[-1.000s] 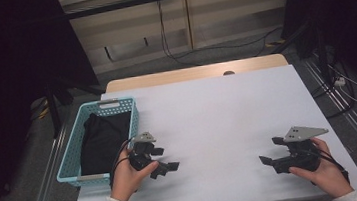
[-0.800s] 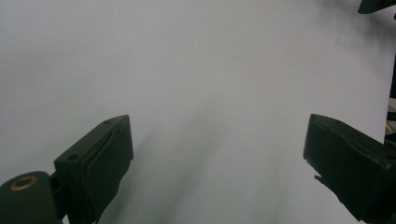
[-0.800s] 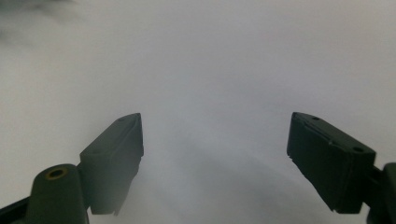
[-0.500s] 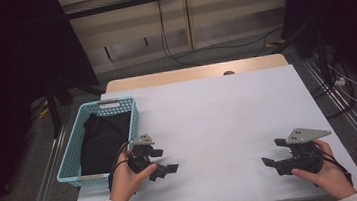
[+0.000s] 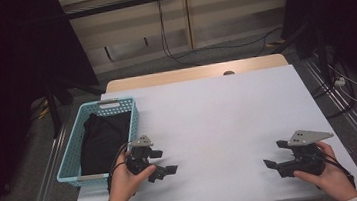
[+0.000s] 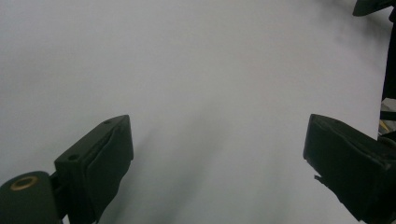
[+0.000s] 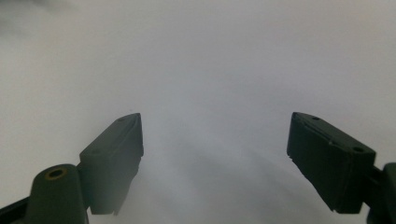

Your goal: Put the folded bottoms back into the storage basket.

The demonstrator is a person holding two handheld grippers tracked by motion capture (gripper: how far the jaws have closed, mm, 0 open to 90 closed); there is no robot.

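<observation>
A person's two hands rest on the white tabletop (image 5: 218,111), each holding a black two-jaw gripper. My left gripper (image 5: 164,162) lies near the front left, just right of the basket, jaws pointing right. In its own view the left gripper (image 6: 219,158) is open, with bare white surface between the pads. My right gripper (image 5: 275,153) sits near the front right under its grey three-cornered plate (image 5: 310,136), jaws pointing left. Seen from its own camera, the right gripper (image 7: 215,154) is open too, with nothing between its fingers.
A light blue plastic basket (image 5: 109,104) stands at the table's left edge with a black cloth (image 5: 101,139) lying inside it. Beyond the far edge are a wooden strip (image 5: 193,72), floor cables and dark stands.
</observation>
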